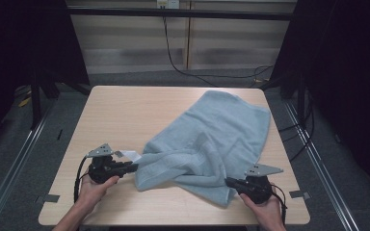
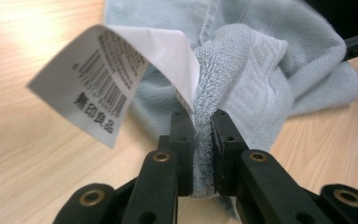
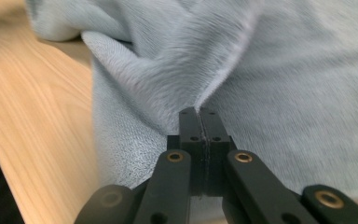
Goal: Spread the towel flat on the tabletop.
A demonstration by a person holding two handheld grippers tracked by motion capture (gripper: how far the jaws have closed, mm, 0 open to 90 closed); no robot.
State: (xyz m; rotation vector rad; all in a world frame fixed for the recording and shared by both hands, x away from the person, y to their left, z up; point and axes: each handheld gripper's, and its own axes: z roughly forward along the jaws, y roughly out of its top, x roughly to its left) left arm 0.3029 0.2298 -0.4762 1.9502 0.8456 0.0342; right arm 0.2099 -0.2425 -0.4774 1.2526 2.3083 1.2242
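Towel (image 1: pixel 212 139), light blue terry, lies rumpled on the wooden table (image 1: pixel 125 115), spread from the far right corner down toward the near edge. Left gripper (image 1: pixel 134 167) is clamped on the towel's near-left corner; in the left gripper view the folded hem sits pinched between both jaws, with a white care label (image 2: pixel 107 79) sticking up just left of them. Right gripper (image 1: pixel 229 182) is closed on the towel's near-right edge, a thin layer of cloth caught between jaws that are pressed nearly together. Towel bunches into folds between the two grippers. A hand (image 1: pixel 94 190) holds each gripper from the near edge.
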